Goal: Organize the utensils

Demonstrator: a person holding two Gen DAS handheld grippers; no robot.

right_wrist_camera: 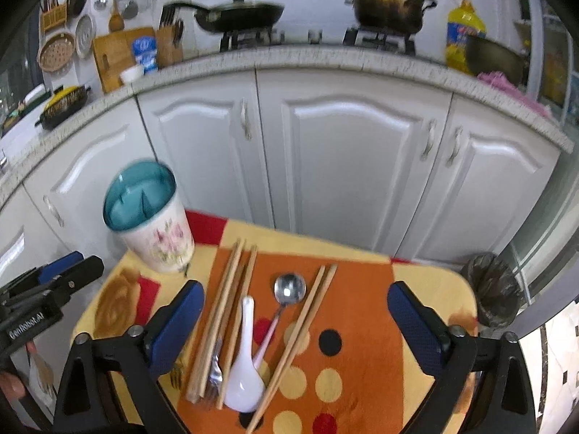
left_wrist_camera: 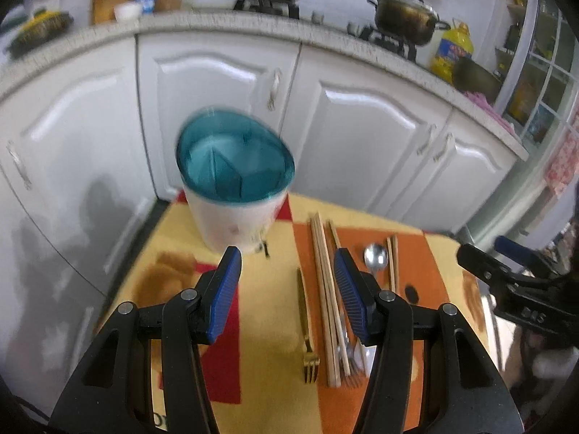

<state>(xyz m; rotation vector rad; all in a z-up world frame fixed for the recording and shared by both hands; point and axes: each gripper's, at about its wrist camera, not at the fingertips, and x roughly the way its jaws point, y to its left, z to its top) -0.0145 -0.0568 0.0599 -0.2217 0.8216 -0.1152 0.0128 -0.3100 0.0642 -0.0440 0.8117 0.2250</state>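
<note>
- Utensil holder (right_wrist_camera: pixel 153 224): white with a pink flower print and a teal inner liner split by dividers. It stands upright at the far left corner of your bench (right_wrist_camera: pixel 427 289). No utensil shows in the compartments you can see.
- Left tongs (left_wrist_camera: pixel 287 289): spread, nothing between the blue pads; they sit on the near side of the holder, above the bench.
- Right tongs (right_wrist_camera: pixel 295 311): spread wide, gripping nothing; well right of the holder, over the utensil row.
- Right of the holder, all lying flat on the patterned cloth: a bundle of wooden chopsticks (right_wrist_camera: pixel 226 311), a white ceramic spoon (right_wrist_camera: pixel 244 369), a metal spoon (right_wrist_camera: pixel 289 287) with a pinkish handle, then a separate chopstick pair (right_wrist_camera: pixel 300 336) set at a slant.
- A gold fork (left_wrist_camera: pixel 307 332) lies just beside the chopstick bundle, on the holder's side.
- Silver fork tines (right_wrist_camera: pixel 215 372) poke out under the bundle's near end; how many forks, you cannot tell.
- Beyond the holder: white cabinet doors (right_wrist_camera: pixel 347 159), a stove with a black pan (right_wrist_camera: pixel 240 14) and a lidded pot (right_wrist_camera: pixel 389 5).
- Holder rim is motion-blurred in both views; the right pad of your left tongs covers part of the bundle.
</note>
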